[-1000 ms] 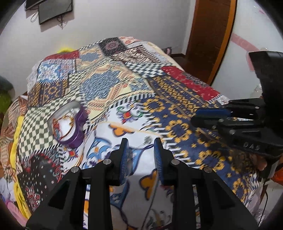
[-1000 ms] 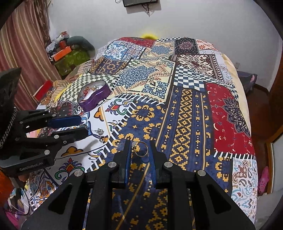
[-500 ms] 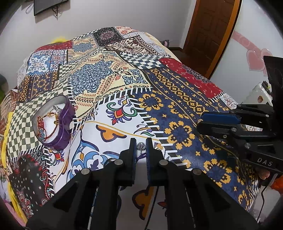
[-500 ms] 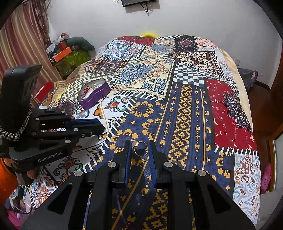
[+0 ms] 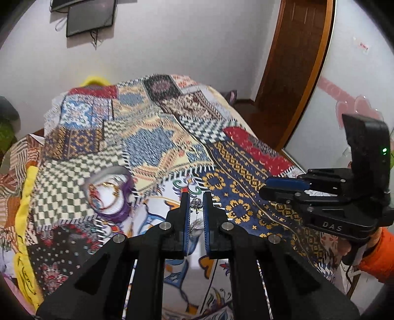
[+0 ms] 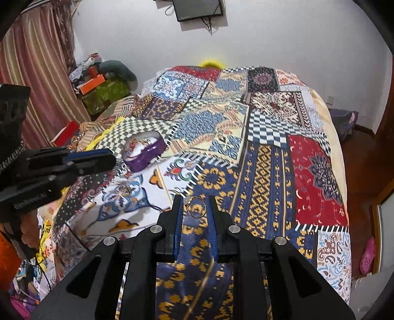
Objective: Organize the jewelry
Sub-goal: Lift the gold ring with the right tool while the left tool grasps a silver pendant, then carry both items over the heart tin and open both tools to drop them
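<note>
My left gripper (image 5: 196,197) is shut on a small silver earring (image 5: 196,203) and holds it above the patchwork bedspread (image 5: 152,147). The open purple jewelry box (image 5: 109,194) with several pieces inside lies on the bed to its left. My right gripper (image 6: 195,200) is shut on a gold ring (image 6: 196,207), also held above the bed. The purple box shows in the right wrist view (image 6: 144,150), ahead and left. More small jewelry (image 6: 124,188) lies on the white patch near the left gripper (image 6: 73,162).
A wooden door (image 5: 293,64) stands to the right of the bed. Cluttered boxes (image 6: 103,88) and a curtain (image 6: 29,81) stand at the bed's left. A screen (image 6: 198,8) hangs on the far wall.
My left gripper closed on the silver earring and lifted it off the bed. My right gripper keeps holding the gold ring and has risen a little.
</note>
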`<state>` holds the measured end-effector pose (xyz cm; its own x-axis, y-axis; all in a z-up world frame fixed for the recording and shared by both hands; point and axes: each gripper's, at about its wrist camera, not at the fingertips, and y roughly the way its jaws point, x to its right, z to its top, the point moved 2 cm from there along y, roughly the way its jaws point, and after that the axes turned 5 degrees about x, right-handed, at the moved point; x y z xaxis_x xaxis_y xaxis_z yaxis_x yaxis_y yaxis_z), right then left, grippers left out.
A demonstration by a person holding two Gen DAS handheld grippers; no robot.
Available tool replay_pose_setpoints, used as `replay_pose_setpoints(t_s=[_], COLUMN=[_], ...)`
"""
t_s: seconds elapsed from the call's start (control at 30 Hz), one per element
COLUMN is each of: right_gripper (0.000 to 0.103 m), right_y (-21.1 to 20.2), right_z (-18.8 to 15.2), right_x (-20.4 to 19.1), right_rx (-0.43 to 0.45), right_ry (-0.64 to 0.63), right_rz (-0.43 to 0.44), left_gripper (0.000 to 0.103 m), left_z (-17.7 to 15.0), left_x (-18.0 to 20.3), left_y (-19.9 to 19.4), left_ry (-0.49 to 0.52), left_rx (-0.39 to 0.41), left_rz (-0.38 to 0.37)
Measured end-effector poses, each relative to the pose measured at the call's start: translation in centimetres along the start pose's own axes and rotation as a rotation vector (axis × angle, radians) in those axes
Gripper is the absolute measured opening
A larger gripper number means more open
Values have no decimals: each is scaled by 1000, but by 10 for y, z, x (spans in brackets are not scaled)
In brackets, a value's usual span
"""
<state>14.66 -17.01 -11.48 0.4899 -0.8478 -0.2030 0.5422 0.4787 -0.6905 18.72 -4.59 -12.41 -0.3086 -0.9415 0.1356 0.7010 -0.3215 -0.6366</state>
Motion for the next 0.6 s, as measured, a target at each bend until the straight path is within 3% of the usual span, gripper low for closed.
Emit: replay_pose_setpoints(t_s=[0.27,0.43,0.53,0.6], right_gripper=[17,17,17,17], right_y=[6,15,21,24], right_z=[12,11,9,8], right_x=[-24,-39,-44,-47], right_rx=[12,-3,-17,-25], right_ry=[-28,-42,-47,-54], right_rz=[23,43,51,51], left_gripper=[8,8,8,8], left_z=[-5,-37,-64,-69], left_x=[-20,-32,-39,-43], left_y=[-25,-4,16,13], left_ry=[-24,-86,-91,-95], left_rx=[27,-78,-171,-152], left_rz=[9,-30,4,14])
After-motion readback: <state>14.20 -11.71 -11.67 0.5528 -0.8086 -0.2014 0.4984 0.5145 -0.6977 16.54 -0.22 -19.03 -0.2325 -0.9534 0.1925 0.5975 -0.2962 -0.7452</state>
